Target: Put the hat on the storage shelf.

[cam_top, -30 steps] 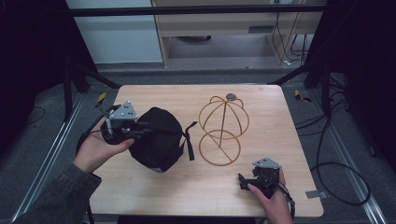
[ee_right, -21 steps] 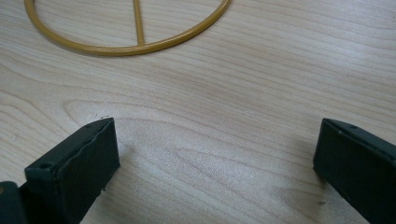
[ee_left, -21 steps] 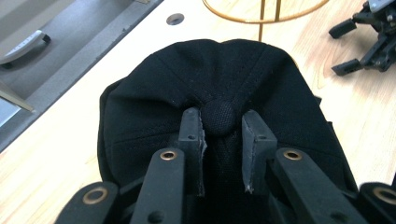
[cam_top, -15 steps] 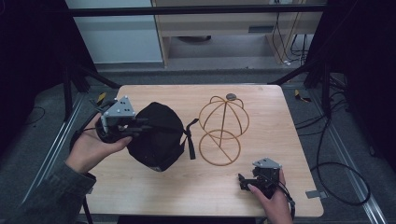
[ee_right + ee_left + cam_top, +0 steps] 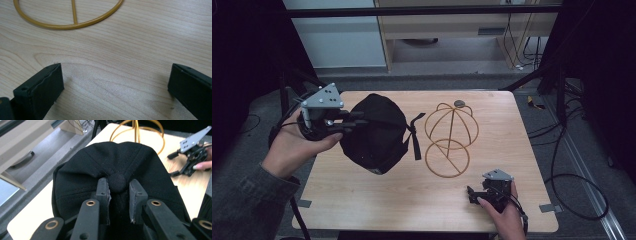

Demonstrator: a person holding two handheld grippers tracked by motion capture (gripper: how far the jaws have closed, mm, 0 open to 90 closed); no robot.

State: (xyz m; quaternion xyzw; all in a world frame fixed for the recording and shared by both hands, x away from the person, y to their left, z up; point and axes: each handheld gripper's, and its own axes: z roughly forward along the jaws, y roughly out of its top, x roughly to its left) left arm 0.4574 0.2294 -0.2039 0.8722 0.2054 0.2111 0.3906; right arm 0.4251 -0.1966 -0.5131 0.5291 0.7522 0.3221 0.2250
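One black cap [image 5: 374,132] held up by the left gripper [image 5: 357,120], one gold wire stand [image 5: 449,137] beside it

The left gripper has its two jaws closed on the cloth at the cap's top button [image 5: 117,182], and the cap hangs over the left part of the one wooden table [image 5: 412,200]. The right gripper [image 5: 473,195] rests low at the near right edge, its two jaws wide open with nothing between them, near the stand's ring base [image 5: 67,23]

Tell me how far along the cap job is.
Done: the left gripper has pinched the cap at its top button and lifted it off the table. In hand: the cap hangs beside the wire stand. Left, probably: setting it on the stand. The right gripper rests open.
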